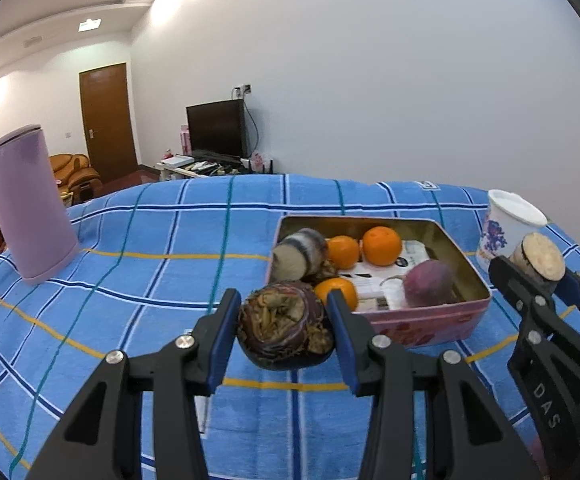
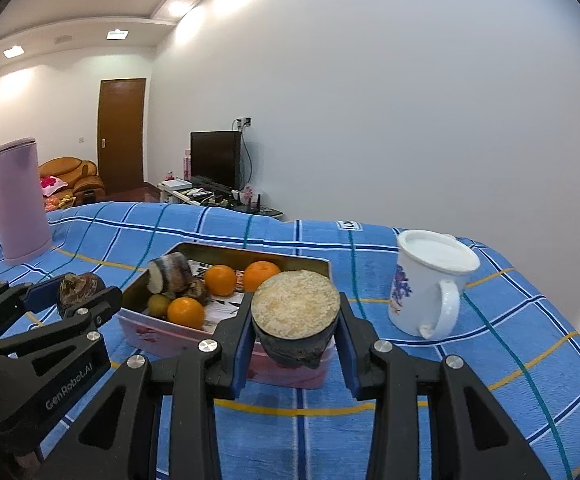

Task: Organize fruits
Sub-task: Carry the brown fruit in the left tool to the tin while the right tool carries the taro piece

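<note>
A pink tin box [image 1: 430,322] [image 2: 162,334] on the blue checked cloth holds three oranges [image 1: 382,245], a cut sugarcane piece [image 1: 298,254] [image 2: 170,270] and a purple fruit [image 1: 430,282]. My left gripper [image 1: 286,326] is shut on a dark purple, dried-looking piece [image 1: 284,326], held above the cloth just left of the box; it shows in the right wrist view [image 2: 80,286]. My right gripper [image 2: 296,328] is shut on a sugarcane piece [image 2: 295,312] with a pale cut face, held over the box's near right corner; it shows in the left wrist view [image 1: 538,256].
A tall lilac canister [image 1: 30,204] [image 2: 18,200] stands at the far left of the table. A white enamel mug [image 2: 430,280] [image 1: 506,222] with a blue flower pattern stands right of the box. The table's far edge lies behind them.
</note>
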`<state>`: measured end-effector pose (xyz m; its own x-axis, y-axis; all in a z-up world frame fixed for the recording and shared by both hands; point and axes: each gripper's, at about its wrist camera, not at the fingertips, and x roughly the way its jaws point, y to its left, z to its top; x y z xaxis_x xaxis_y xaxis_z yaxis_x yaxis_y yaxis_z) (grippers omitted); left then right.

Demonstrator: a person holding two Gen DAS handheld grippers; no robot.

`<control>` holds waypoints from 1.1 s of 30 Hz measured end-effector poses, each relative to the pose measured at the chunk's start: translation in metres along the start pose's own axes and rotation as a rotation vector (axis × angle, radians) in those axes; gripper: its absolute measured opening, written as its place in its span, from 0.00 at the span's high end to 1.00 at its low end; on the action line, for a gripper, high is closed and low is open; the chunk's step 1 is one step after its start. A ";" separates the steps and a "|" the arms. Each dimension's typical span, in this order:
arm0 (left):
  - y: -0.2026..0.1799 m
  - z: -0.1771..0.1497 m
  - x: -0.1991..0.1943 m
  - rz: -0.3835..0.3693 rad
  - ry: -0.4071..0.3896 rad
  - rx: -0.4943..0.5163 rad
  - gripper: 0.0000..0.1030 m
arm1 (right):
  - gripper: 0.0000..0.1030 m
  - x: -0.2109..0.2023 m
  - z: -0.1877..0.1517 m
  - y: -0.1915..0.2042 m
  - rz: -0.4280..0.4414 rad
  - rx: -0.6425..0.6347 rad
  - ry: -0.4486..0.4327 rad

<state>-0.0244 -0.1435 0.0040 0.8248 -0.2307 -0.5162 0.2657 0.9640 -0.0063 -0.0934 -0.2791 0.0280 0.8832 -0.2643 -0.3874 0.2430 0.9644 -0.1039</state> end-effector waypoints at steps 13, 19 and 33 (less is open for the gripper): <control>-0.016 0.014 0.008 -0.062 0.004 0.007 0.55 | 0.62 0.004 0.004 -0.034 -0.047 0.039 0.026; -0.028 0.038 0.026 -0.109 -0.004 0.006 0.55 | 0.62 0.019 0.020 -0.041 -0.055 0.022 0.071; -0.020 0.058 0.079 -0.060 -0.007 -0.038 0.55 | 0.62 0.093 0.053 -0.024 -0.057 0.074 0.086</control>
<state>0.0648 -0.1889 0.0127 0.8115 -0.2892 -0.5078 0.2960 0.9527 -0.0695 0.0043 -0.3268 0.0427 0.8301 -0.3145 -0.4605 0.3238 0.9441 -0.0611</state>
